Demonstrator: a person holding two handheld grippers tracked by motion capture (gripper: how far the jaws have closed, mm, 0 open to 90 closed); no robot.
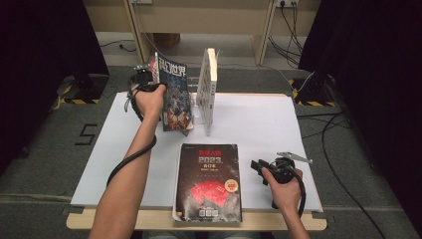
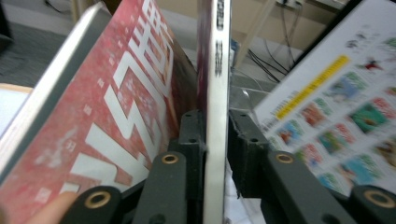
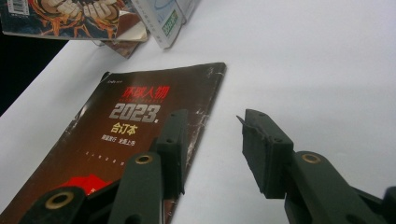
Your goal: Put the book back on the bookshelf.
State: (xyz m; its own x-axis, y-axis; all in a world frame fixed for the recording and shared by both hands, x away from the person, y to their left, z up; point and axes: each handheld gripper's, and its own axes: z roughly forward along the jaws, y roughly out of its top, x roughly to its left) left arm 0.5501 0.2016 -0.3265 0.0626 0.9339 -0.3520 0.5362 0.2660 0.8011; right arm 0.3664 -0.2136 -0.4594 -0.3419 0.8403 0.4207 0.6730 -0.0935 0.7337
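— Standing the magazine [image 1: 175,97] in the clear stand [image 1: 199,117], is that what the left tongs [image 1: 155,82] are doing?

— Yes. The magazine is rising at 12 o'clock on the desk [image 1: 259,119], long axis upright, its edge running between the jaws. I cannot tell whether they are pinching or merely straddling it.

— What else is sitting in the stand?

— A white book [image 1: 208,89], at 3 o'clock from the magazine, just beside it.

— And the right tongs [image 1: 256,167]?

— Hanging released and empty, with the dark book [image 1: 210,181] lying flat at their 9 o'clock. The left hand is nearer the stand.
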